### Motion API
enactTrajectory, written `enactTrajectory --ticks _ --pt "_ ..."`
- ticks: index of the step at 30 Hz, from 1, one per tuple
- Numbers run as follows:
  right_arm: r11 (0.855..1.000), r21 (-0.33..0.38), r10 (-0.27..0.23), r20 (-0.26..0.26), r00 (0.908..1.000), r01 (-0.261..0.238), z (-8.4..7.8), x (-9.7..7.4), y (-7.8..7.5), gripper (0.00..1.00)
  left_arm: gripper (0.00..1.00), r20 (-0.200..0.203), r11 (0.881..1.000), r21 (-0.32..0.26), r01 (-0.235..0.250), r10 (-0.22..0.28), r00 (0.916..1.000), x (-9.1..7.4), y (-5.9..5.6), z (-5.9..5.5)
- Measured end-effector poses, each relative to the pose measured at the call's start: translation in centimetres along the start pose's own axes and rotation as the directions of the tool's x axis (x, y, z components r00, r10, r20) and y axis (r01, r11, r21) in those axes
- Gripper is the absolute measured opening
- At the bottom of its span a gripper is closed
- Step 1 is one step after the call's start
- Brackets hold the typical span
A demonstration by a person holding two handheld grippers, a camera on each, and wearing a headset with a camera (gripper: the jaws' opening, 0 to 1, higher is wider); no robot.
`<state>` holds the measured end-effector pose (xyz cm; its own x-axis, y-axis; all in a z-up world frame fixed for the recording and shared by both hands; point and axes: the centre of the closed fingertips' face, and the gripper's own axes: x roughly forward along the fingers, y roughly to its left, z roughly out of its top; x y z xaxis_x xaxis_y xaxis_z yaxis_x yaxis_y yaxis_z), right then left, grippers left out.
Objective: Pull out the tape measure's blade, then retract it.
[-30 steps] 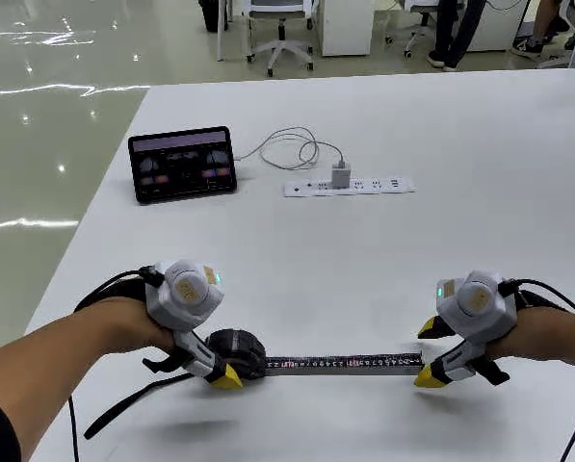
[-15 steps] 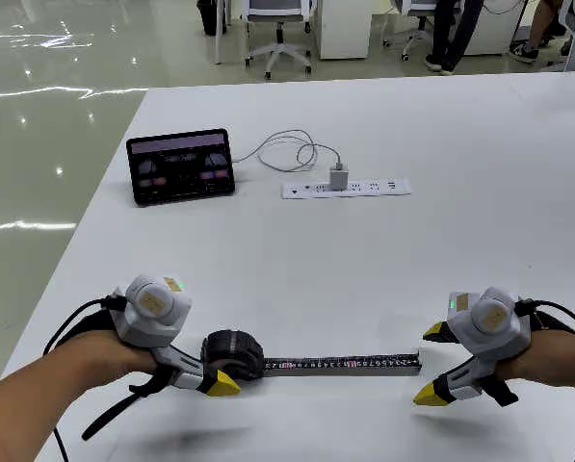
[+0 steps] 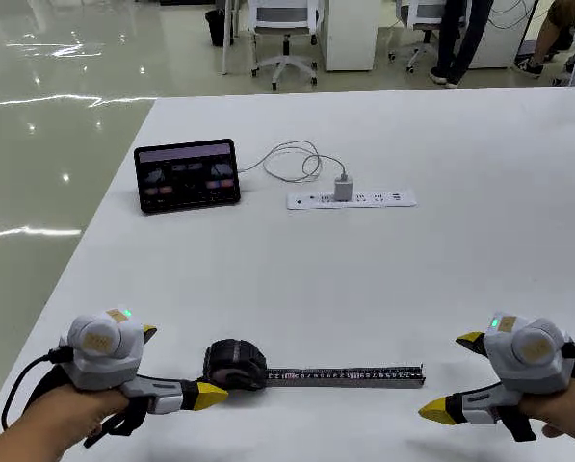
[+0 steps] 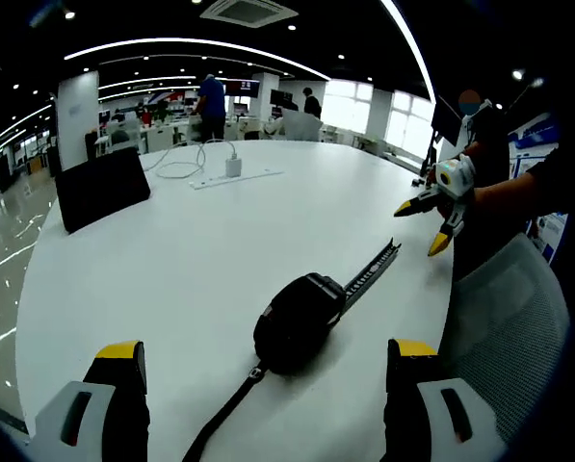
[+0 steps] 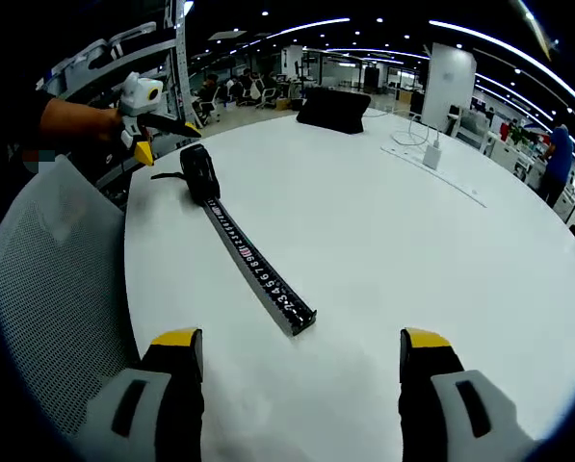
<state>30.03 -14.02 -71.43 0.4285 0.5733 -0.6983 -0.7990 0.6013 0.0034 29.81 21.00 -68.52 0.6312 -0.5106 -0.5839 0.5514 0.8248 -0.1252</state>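
A black tape measure lies on the white table with its blade drawn out to the right, flat on the surface. My left gripper is open just left of the case and not touching it. In the left gripper view the case and its strap lie between and ahead of my open gripper, and the blade runs away towards the right gripper. My right gripper is open, a little right of the blade's end. The right gripper view has the blade ahead of the open gripper.
A black tablet stands at the back left. To its right lies a white power strip with a charger and a looped cable. The table's left edge runs close to my left hand. Office chairs and people are beyond the far edge.
Both grippers have come off the tape measure and drawn back, the left from the case, the right from the blade's end. The blade stays extended on the table.
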Motion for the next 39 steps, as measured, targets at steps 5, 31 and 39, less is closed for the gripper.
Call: enactTrajectory --ticks 5,31,39 --pt "0.999 0.031 -0.042 0.043 0.9982 0.041 -0.1 -1.7 0.0 0.80 1.00 0.049 0.998 -0.036 -0.059 0.061 0.9970 -1.7 -0.2 -0.5" --pt "0.977 0.156 -0.166 0.115 0.9794 0.147 -4.5 -7.9 2.4 0.90 1.00 0.074 0.996 -0.023 -0.083 0.084 0.9937 -5.5 -1.4 -2.4" --pt "0.974 0.172 -0.168 0.114 0.9792 0.147 -5.2 -8.7 2.0 1.00 1.00 0.066 0.997 -0.013 -0.074 0.075 0.9950 -5.0 -2.0 -2.5"
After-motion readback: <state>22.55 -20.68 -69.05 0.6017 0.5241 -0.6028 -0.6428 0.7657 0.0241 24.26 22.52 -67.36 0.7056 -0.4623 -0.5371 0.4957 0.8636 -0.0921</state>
